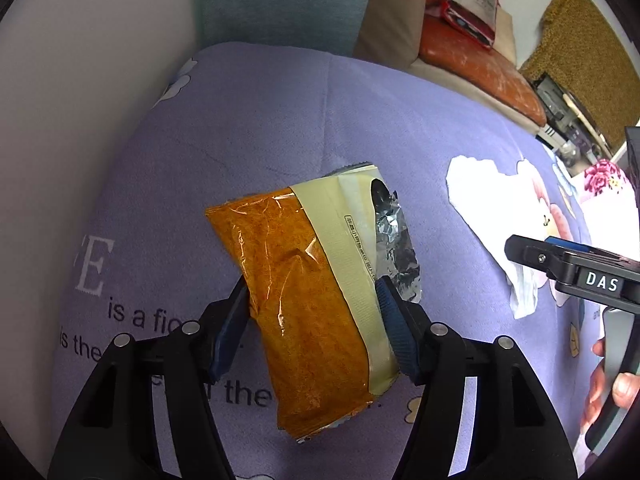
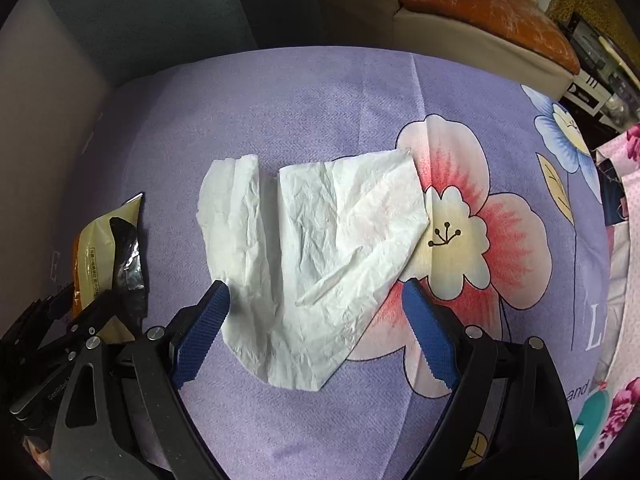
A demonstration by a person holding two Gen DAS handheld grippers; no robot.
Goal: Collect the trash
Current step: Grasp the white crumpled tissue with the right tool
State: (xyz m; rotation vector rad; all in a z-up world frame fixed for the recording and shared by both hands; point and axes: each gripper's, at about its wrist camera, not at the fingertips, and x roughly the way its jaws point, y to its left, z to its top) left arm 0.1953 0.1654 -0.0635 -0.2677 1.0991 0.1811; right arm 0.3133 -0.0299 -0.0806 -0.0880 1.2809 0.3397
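left wrist view: mounted behind the left gripper (image 1: 310,312), looking steeply down along its fingers, close over the purple bedsheet (image 1: 280,112), facing the far edge and the orange cushion (image 1: 480,68) beyond. right wrist view: mounted behind the right gripper (image 2: 316,292), likewise steeply down and close. shared by both: the white tissue (image 2: 312,240), the orange snack packet (image 2: 104,240), the flower print (image 2: 460,224), each other's gripper at the side edge.

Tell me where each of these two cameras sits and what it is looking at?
Left wrist: on left gripper, looking down at the orange foil snack packet it grips; a hand shows.
Right wrist: on open right gripper, over crumpled white tissue.
Shared: purple flowered cloth, packet, tissue, each other's gripper.
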